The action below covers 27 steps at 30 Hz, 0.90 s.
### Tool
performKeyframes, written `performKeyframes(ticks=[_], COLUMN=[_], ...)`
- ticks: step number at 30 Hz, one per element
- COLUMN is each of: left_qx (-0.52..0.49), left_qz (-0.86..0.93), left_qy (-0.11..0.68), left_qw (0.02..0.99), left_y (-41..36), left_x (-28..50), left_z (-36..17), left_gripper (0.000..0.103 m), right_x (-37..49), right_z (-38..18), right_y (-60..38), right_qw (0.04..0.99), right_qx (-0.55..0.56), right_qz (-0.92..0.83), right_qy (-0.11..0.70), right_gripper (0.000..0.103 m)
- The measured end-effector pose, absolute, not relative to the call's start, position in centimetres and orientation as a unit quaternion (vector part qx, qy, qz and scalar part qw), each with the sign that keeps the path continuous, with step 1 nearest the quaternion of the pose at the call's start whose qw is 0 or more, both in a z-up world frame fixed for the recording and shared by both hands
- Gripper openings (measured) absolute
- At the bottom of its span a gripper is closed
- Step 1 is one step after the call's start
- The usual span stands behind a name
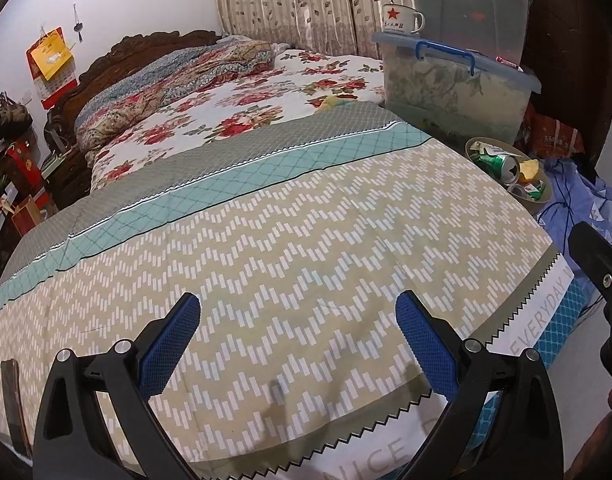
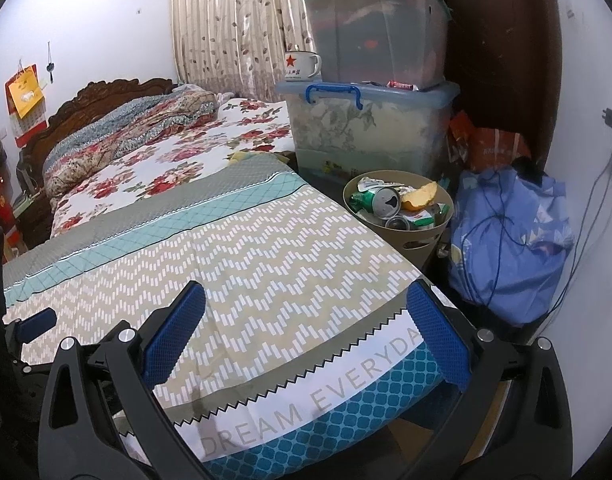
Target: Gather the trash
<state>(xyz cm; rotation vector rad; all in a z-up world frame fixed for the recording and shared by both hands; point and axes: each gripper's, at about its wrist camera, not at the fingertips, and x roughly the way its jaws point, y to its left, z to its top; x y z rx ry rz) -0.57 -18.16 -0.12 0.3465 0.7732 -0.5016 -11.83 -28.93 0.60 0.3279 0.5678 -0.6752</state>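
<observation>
From my left wrist, my left gripper (image 1: 298, 316) hangs spread wide over the bed cover (image 1: 266, 240), holding nothing. The cover's near edge runs out of sight under my fingers, its printed words cut off. At two o'clock the waste basket (image 1: 541, 200) sits just off the bed's corner, partly hidden behind the cover's edge; a green can (image 1: 499, 162) and a yellow scrap (image 1: 529, 168) show inside, the rest too jumbled to name. The zigzag stretch ahead of me lies flat and bare. At three o'clock a black piece of my right gripper (image 1: 601, 264) pokes in, mostly cut off.

From my right wrist, my right gripper (image 2: 306, 312) is also spread wide and holds nothing, over the bed's corner. The waste basket (image 2: 421, 240) stands at one o'clock, its foot hidden, wedged between the bed, the storage boxes (image 2: 365, 128) and a blue bundle (image 2: 513, 236). The left gripper (image 2: 34, 324) peeks in at nine o'clock.
</observation>
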Motion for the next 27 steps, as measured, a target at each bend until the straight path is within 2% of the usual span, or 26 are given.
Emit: performKeyframes(ticks=[15,27], left_qx=[0.166,0.169], left_qz=[-0.24,-0.24], left_qy=[0.367,0.366], left_qw=[0.883,0.883], left_y=[-18.0,-17.9], left_x=[-0.9,-0.9], left_z=[0.1,0.2], left_gripper=[0.094,0.094], right_x=[-11.4,-11.2], right_z=[0.8,-0.4], right_y=[-28.3,-29.6], right_qw=[0.892,0.876], right_qx=[0.165,0.222], right_qz=[-0.312,-0.292], right_qy=[0.283,0.312], right_gripper=[0.1,0.1])
